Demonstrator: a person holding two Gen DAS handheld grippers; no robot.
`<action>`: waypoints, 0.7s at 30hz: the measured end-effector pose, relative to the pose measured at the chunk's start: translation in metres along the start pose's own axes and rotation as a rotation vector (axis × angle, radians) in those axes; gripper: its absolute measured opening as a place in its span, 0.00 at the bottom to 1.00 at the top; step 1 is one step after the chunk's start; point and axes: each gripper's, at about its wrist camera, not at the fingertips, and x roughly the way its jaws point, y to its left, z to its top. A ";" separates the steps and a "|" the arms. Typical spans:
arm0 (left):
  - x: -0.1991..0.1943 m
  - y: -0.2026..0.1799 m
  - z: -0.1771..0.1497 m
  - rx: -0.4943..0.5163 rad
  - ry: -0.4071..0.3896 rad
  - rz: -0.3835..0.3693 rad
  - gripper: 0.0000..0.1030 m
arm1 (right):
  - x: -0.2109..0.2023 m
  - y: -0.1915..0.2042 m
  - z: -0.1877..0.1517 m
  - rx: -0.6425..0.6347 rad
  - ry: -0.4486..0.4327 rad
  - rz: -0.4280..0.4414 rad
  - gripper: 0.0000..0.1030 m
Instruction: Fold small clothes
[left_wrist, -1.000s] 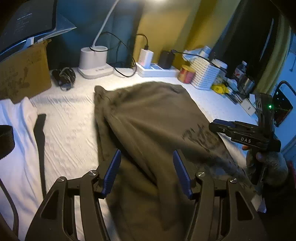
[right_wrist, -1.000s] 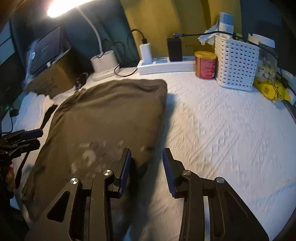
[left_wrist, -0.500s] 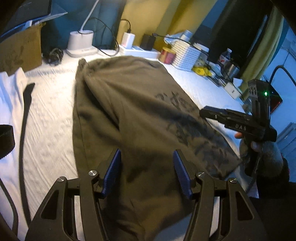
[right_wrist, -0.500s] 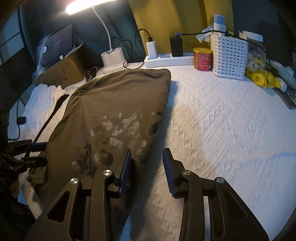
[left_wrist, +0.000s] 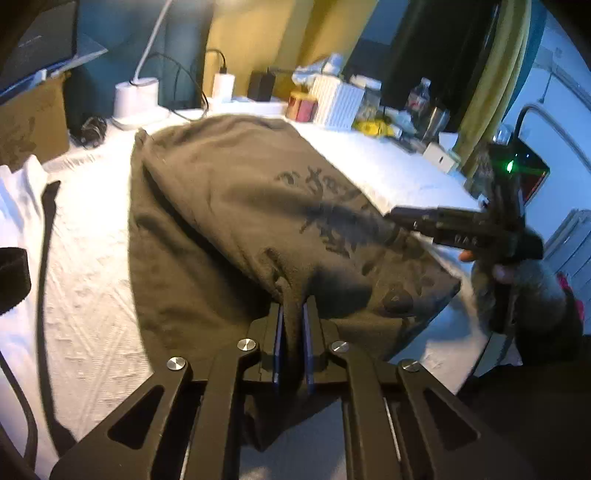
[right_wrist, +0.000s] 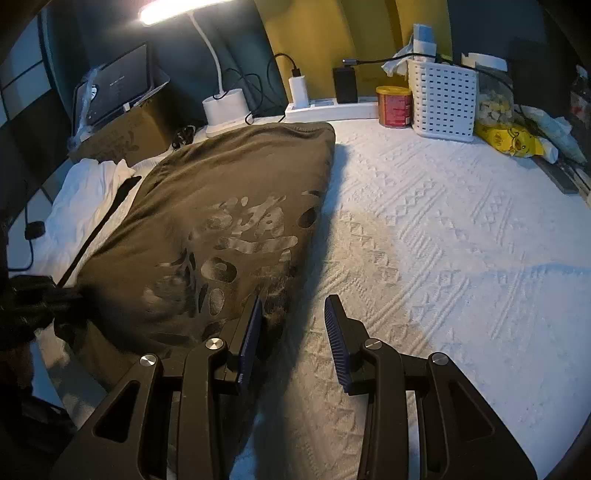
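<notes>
1. Jaws of the left gripper (left_wrist: 293, 328) are pinched tight on a raised fold at the near hem of the olive shirt (left_wrist: 236, 206).
2. Jaws of the right gripper (right_wrist: 293, 328) stand apart, holding nothing, at the shirt's right near edge, over the white textured cover (right_wrist: 461, 240).
3. That shirt lies spread print-up on the cover, its far end near the lamp base (right_wrist: 225, 107) and power strip (right_wrist: 332, 109).
4. White clothing (right_wrist: 85, 195) lies to its left.
</notes>
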 end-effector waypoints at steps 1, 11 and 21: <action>-0.006 0.002 0.001 -0.002 -0.008 0.007 0.07 | -0.002 0.000 -0.001 -0.001 -0.001 -0.001 0.37; -0.011 0.020 -0.013 -0.099 0.054 -0.054 0.10 | -0.010 0.012 -0.020 -0.012 0.029 0.004 0.37; -0.016 0.008 -0.034 -0.089 0.085 -0.108 0.53 | -0.029 0.018 -0.045 0.039 0.050 0.041 0.37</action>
